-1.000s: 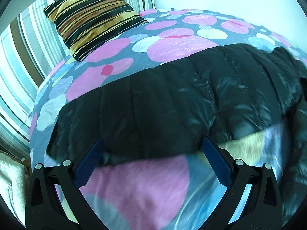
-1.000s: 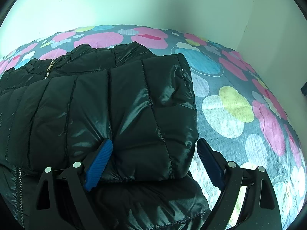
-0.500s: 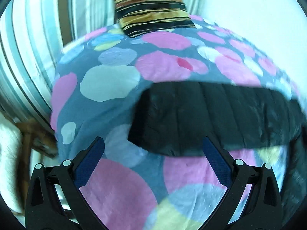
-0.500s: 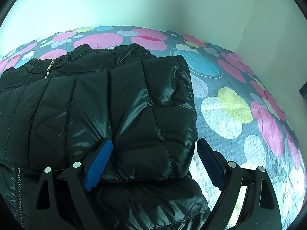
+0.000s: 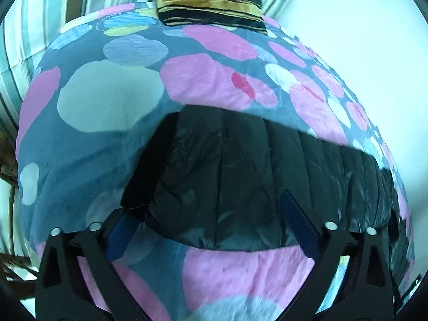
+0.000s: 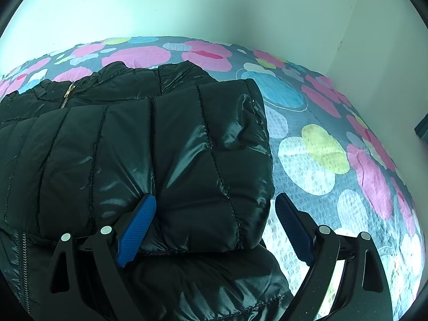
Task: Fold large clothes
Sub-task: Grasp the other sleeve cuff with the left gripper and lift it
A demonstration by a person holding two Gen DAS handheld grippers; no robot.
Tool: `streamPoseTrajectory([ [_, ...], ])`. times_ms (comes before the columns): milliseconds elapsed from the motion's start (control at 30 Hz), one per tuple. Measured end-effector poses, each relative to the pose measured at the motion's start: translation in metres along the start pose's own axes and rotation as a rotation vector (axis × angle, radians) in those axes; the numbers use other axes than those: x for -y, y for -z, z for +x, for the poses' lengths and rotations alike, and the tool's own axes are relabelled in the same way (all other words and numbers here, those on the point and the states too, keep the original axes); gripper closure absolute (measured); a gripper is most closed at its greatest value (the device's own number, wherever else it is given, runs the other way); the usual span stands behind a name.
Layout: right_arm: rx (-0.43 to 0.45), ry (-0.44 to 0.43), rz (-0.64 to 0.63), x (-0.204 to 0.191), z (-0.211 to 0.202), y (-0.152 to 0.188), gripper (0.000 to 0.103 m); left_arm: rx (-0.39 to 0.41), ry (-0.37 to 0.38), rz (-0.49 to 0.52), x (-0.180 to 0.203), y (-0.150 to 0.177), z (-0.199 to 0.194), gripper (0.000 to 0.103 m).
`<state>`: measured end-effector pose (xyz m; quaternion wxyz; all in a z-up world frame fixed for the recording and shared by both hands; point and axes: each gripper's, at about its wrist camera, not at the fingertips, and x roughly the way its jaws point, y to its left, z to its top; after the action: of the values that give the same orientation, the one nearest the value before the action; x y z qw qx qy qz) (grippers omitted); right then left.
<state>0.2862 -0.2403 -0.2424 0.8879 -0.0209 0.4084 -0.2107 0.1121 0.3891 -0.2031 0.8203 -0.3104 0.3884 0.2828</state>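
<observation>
Our left gripper [image 5: 208, 219], jaws just narrowing yet wide, straddles the jacket [image 5: 240, 182] hem, gripping nothing. Our right gripper [image 6: 216, 214] gapes around a folded sleeve [image 6: 203, 160], unpinched.

Flowered bedspread [image 5: 107, 101] on bed; striped cushion [image 5: 211, 2] at far end; white wall [image 6: 214, 8].

The striped cushion [image 5: 211, 2] is cut off at the top edge, and the black jacket [image 6: 139, 155] runs off the left edge.
</observation>
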Motion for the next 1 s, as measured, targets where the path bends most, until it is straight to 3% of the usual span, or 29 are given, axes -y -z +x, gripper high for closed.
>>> streamPoseTrajectory([
  [167, 0.003, 0.003, -0.001, -0.001, -0.001, 0.001, 0.014, 0.017, -0.031, -0.030, -0.005, -0.006, -0.002, 0.047],
  [233, 0.002, 0.002, -0.001, -0.001, -0.001, 0.001, 0.014, 0.015, -0.025, -0.046, -0.009, -0.005, -0.004, 0.050],
  [433, 0.003, 0.004, -0.001, -0.001, -0.001, 0.001, 0.014, -0.027, 0.006, -0.111, -0.014, 0.013, -0.022, 0.047],
  [567, 0.004, 0.006, -0.001, -0.002, -0.002, 0.001, 0.014, -0.017, -0.009, -0.069, -0.002, 0.018, -0.019, 0.029],
  [700, 0.002, 0.004, 0.002, -0.002, -0.002, 0.001, 0.014, 0.000, -0.008, -0.119, -0.004, 0.008, -0.009, 0.023],
  [800, 0.004, 0.006, 0.000, -0.002, -0.002, 0.001, 0.014, 0.025, -0.008, -0.220, -0.008, 0.002, -0.005, 0.023],
  [900, 0.004, 0.008, -0.001, -0.001, -0.002, 0.000, 0.014, 0.050, -0.020, -0.283, -0.008, 0.002, -0.005, 0.028],
  [1000, 0.004, 0.005, 0.002, -0.002, -0.001, 0.000, 0.014, 0.075, -0.076, -0.268, -0.003, 0.002, -0.004, 0.051],
])
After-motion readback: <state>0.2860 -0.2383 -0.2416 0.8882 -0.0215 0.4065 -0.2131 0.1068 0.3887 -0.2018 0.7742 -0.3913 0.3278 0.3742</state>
